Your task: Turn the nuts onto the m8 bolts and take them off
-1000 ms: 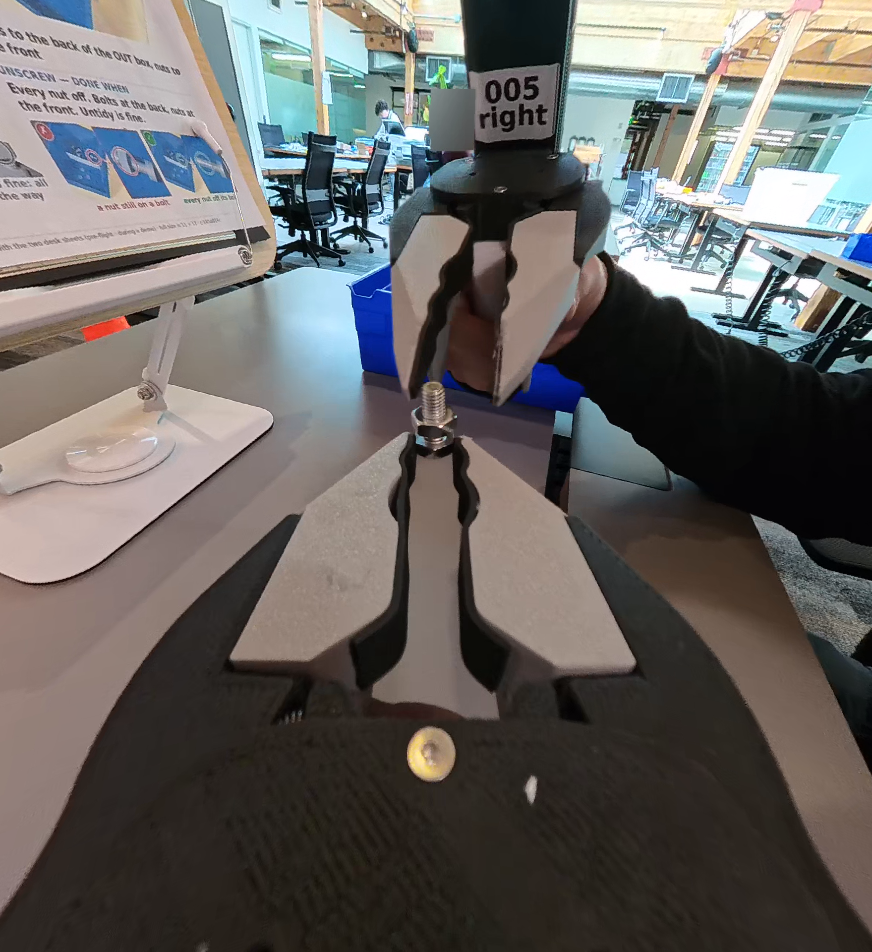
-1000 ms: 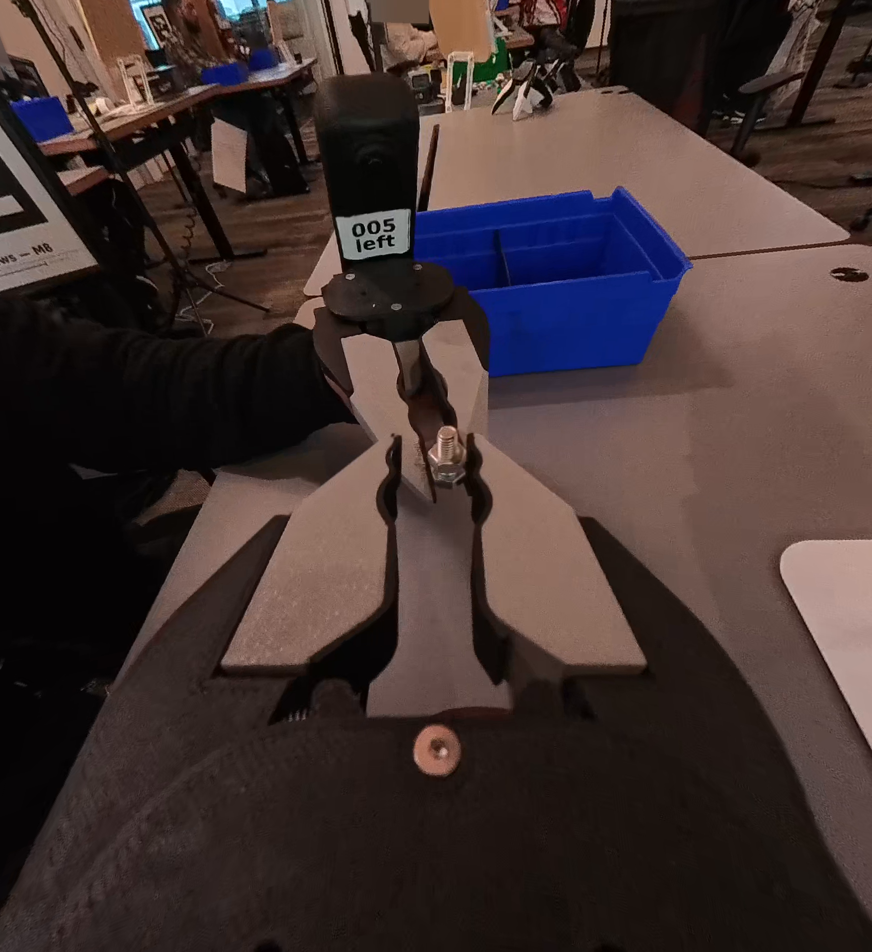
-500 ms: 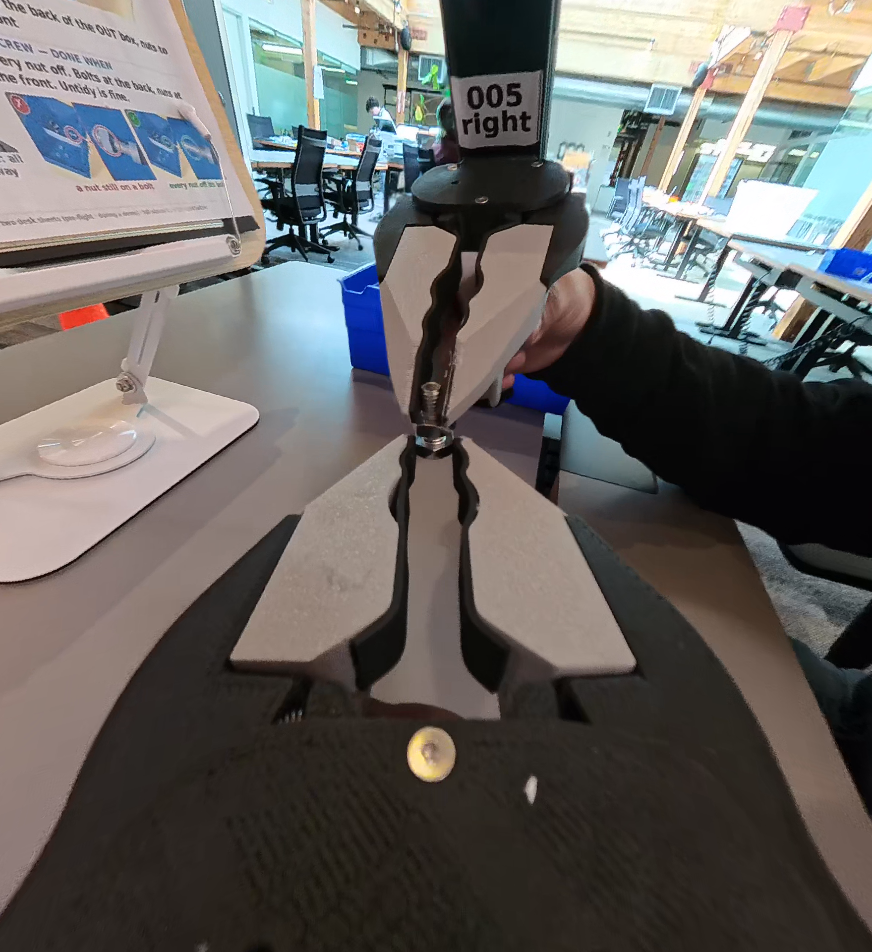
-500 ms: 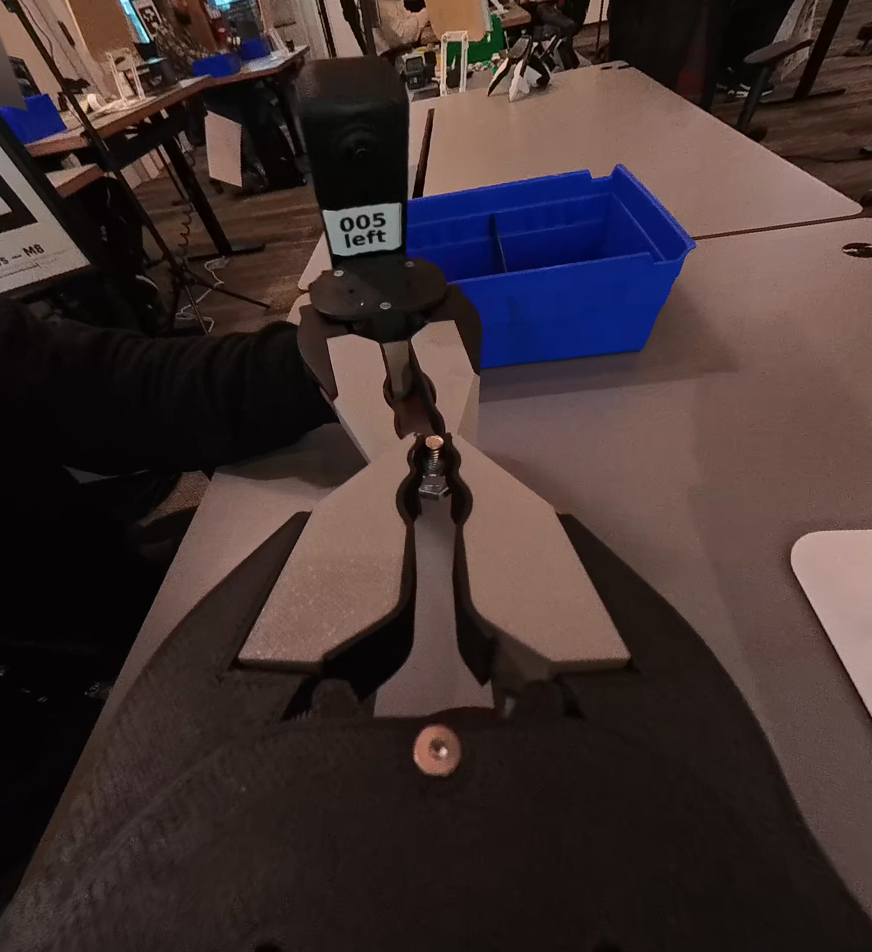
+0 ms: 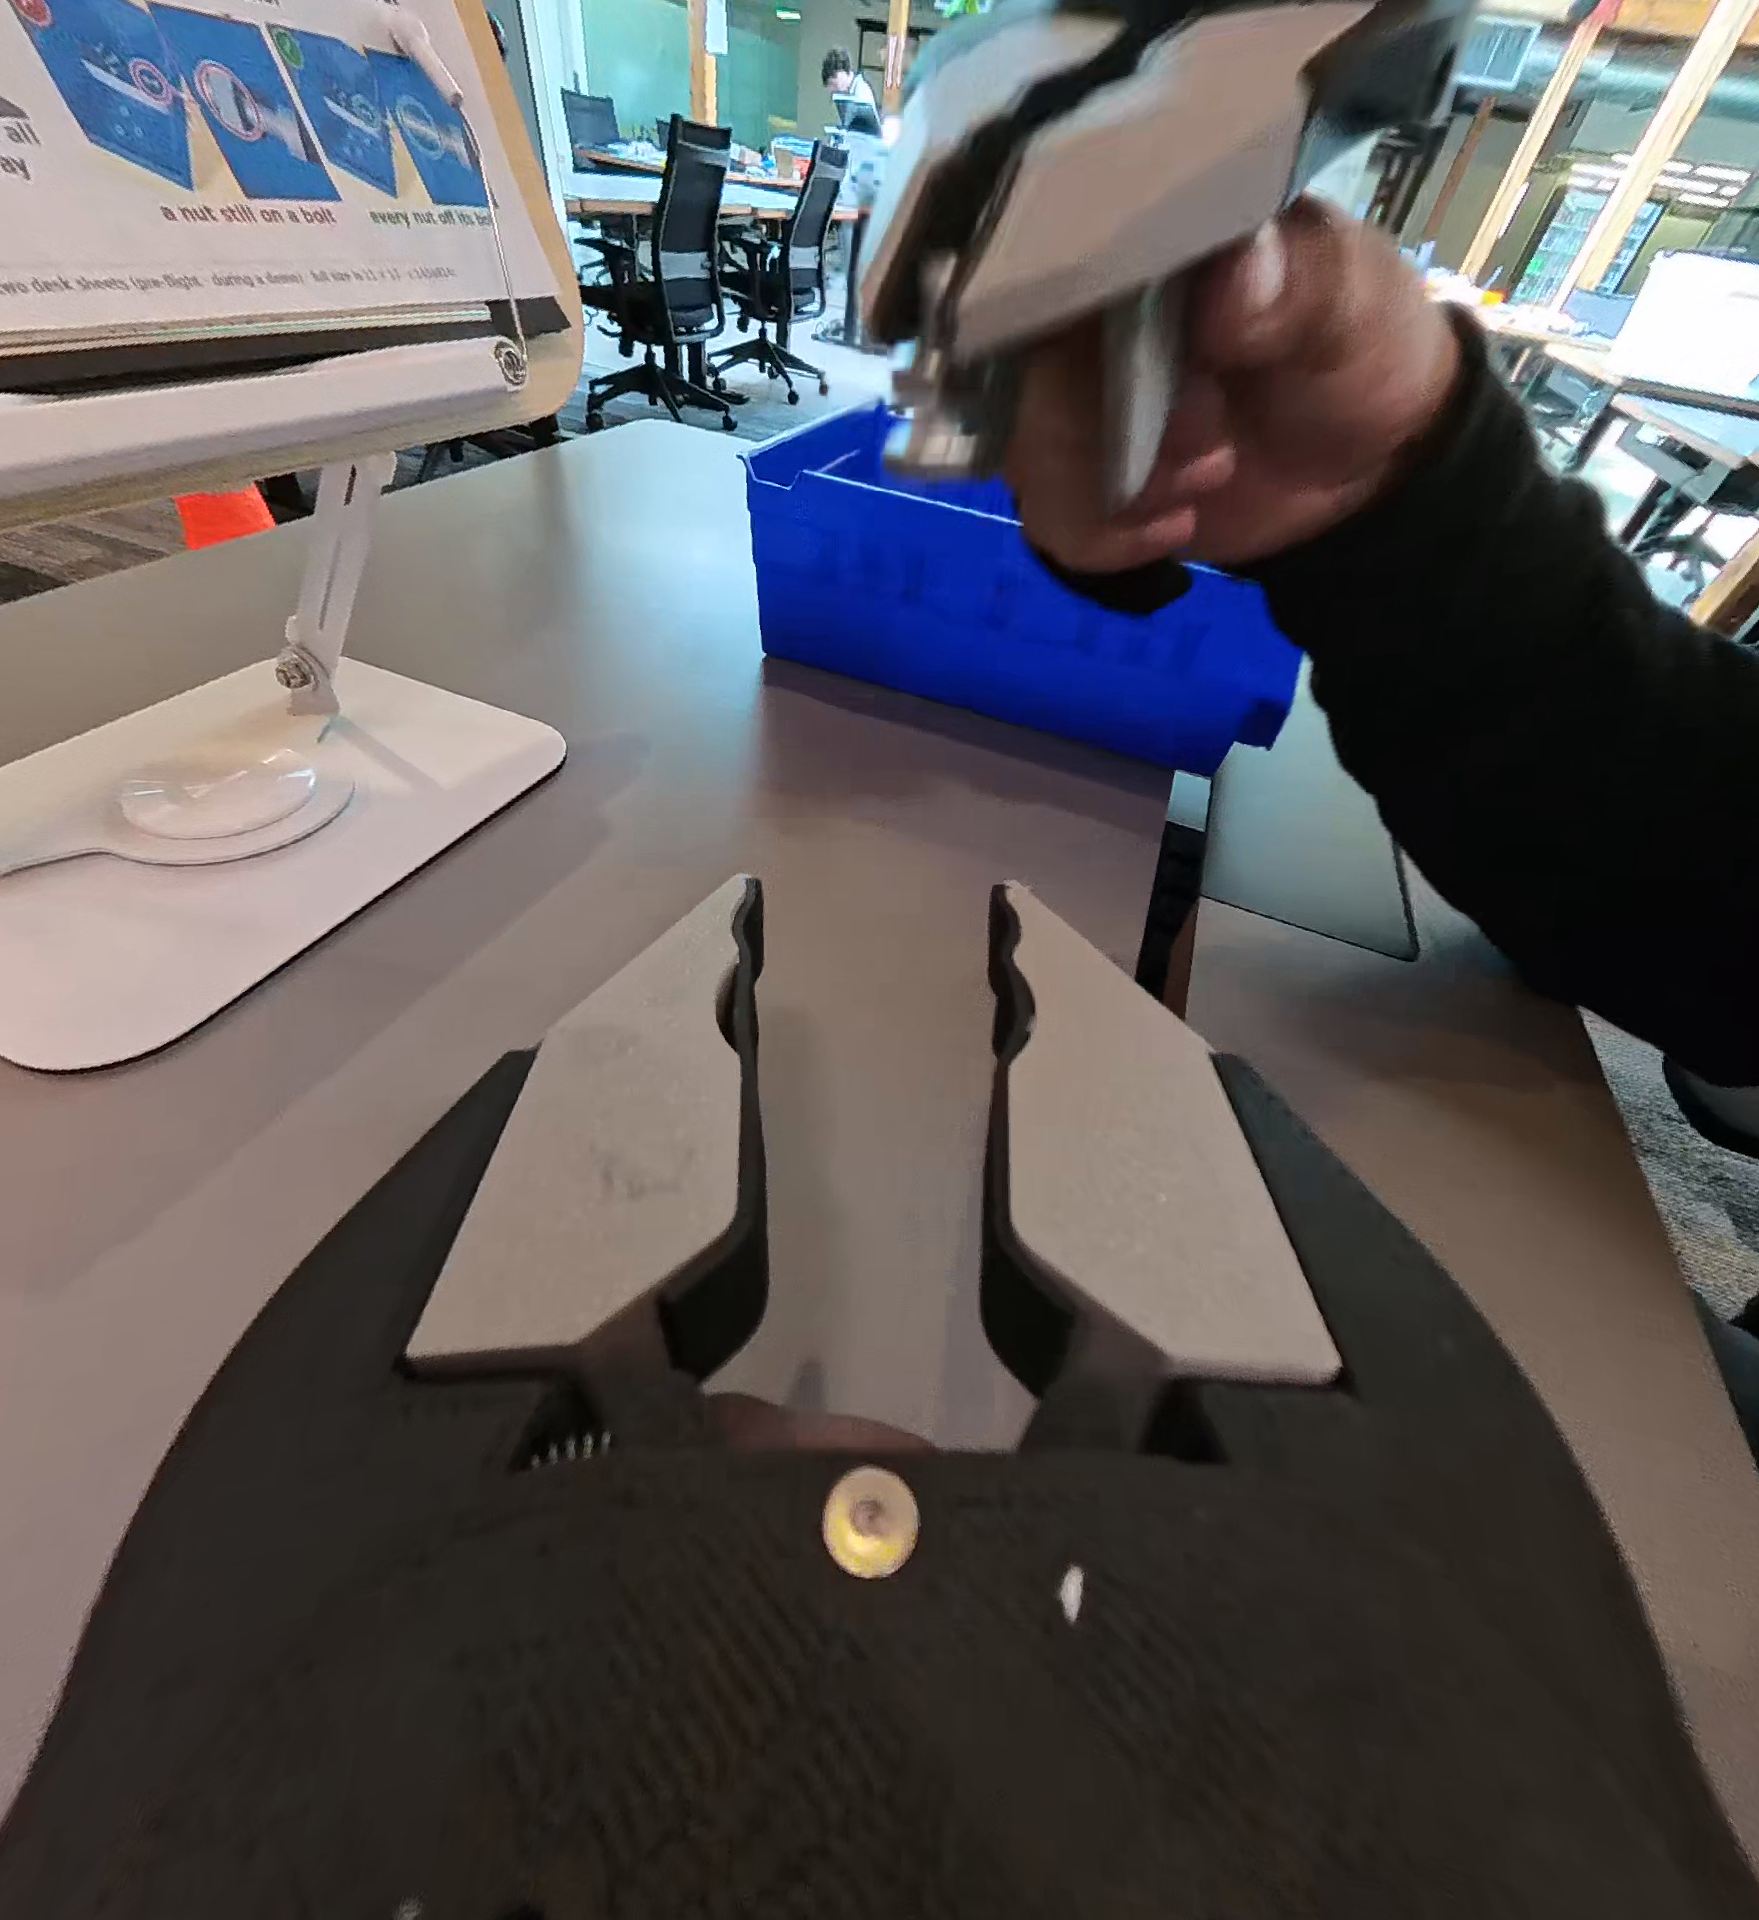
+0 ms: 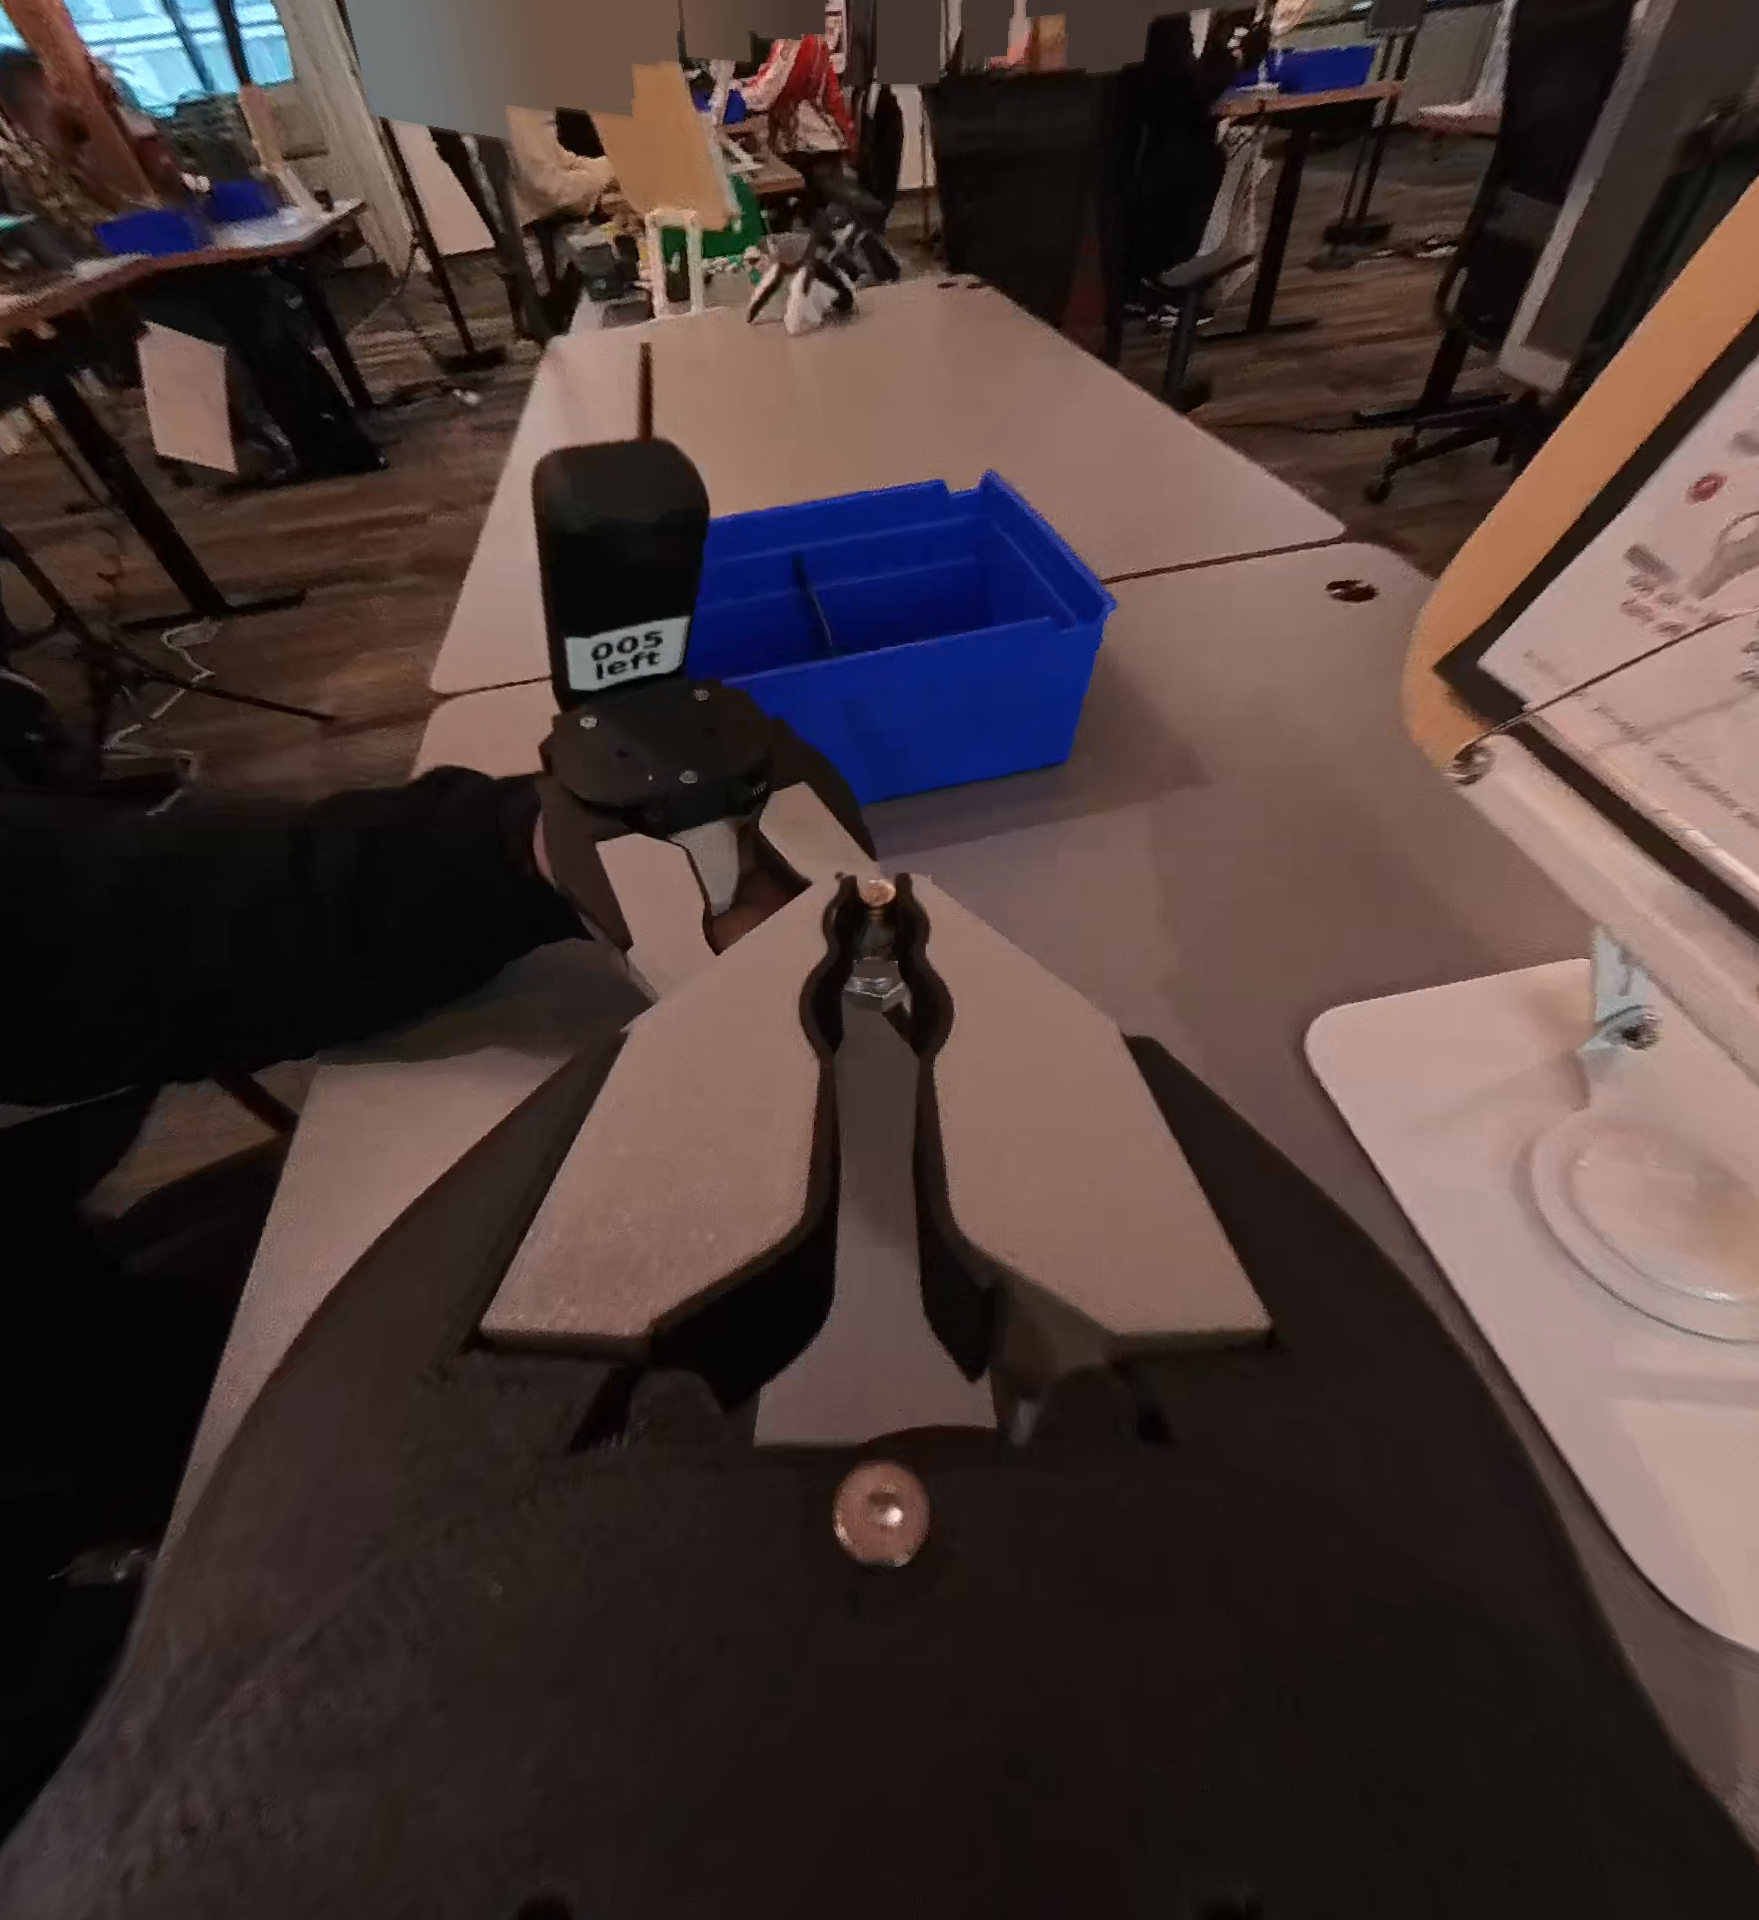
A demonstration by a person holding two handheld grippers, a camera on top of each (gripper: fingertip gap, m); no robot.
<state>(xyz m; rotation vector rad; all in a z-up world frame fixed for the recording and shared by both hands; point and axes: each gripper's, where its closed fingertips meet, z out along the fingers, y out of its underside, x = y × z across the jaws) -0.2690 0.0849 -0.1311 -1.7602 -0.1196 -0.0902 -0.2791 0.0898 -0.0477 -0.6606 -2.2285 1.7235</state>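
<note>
Right gripper (image 6: 875, 914) pinches the nutted M8 bolt (image 6: 873, 961) by its threads; left gripper (image 5: 875, 914) gapes empty. Bolt could easily slip out.

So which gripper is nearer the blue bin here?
Right. The right gripper, shut on the bolt, is raised right beside the blue bin; the left gripper, open and empty, sits farther back over the table.

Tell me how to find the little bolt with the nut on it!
Look at the grey table in front of the blue bin. The right tongs hang above it, shut on the bolt. It is the only shiny metal piece there, with a nut on it.
</note>
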